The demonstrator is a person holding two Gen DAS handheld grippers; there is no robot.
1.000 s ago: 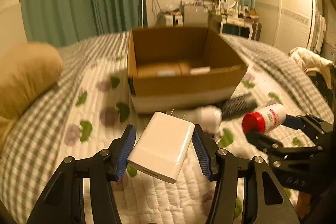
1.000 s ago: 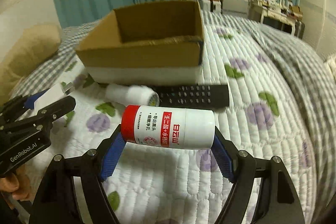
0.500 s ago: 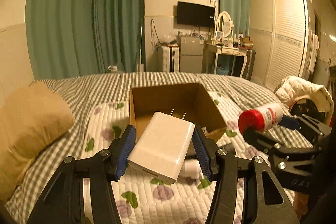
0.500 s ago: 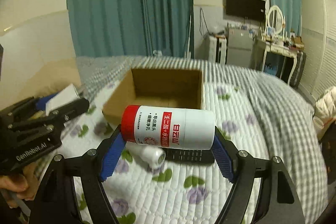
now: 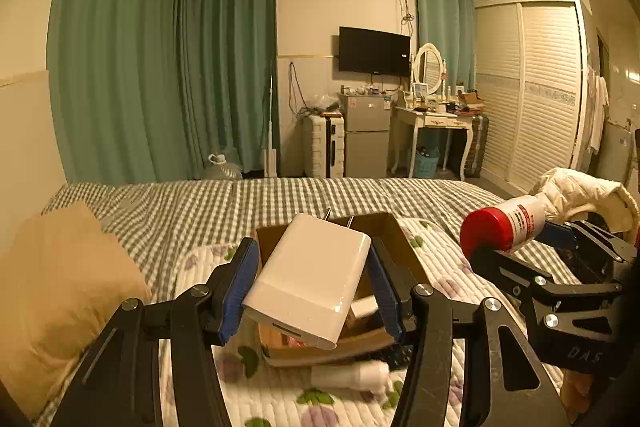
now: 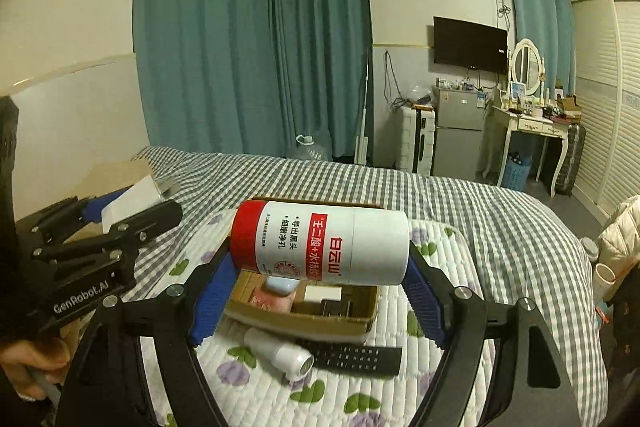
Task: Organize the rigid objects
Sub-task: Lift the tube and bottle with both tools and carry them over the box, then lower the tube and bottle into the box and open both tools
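My left gripper [image 5: 310, 285] is shut on a white charger block [image 5: 308, 279] with its two prongs pointing away. My right gripper [image 6: 318, 285] is shut on a white bottle with a red cap [image 6: 320, 241], held sideways; it also shows in the left wrist view [image 5: 502, 229]. Both are high above an open cardboard box [image 6: 304, 319] on the bed, which holds several small items. In front of the box lie a white cylinder [image 6: 280, 351] and a black remote [image 6: 352, 359]. The left gripper with the charger shows at the left of the right wrist view [image 6: 132, 205].
The box stands on a flowered quilt [image 6: 420, 387] over a checked bedspread [image 6: 460, 195]. A tan pillow [image 5: 60, 291] lies at the left. A white jacket [image 5: 580, 195] sits at the bed's right. Fridge, dresser and wardrobe stand at the far wall.
Both grippers have risen well above the bed with their objects still held. The box and the items on the quilt now appear lower and farther away.
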